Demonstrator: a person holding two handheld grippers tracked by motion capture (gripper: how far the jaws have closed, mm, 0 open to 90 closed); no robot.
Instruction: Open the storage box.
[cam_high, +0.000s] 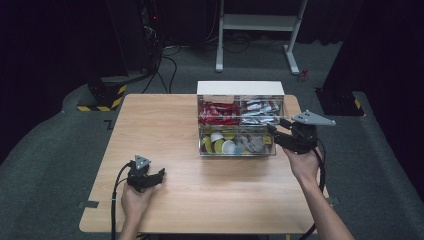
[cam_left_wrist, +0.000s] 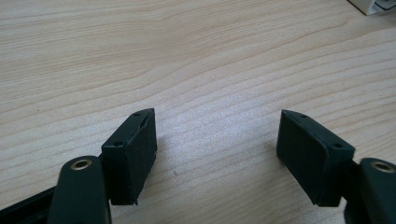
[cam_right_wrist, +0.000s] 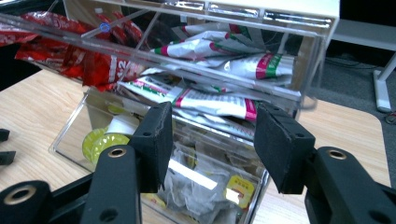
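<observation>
Both claws held apart, nothing gripped.
Left claw (cam_high: 161, 173) is rested wide open on the surface (cam_high: 210, 200), well apart from the clear box (cam_high: 240, 122); right claw (cam_high: 272, 131) is held half-open, empty, just beside the box's right end.

In the high view, the things inside the clear box (cam_high: 240, 122) are too small to tell apart well: red packets (cam_high: 218, 113), silver packets (cam_high: 259, 111), little round cups (cam_high: 220, 144). The right gripper (cam_high: 276, 131) covers the box's right end, so whether it holds anything cannot be told. The left gripper view cuts off the box's corner (cam_left_wrist: 373, 5) at the top right edge. The words on the packets (cam_right_wrist: 219, 103) in the right gripper view are too blurry to read.
</observation>
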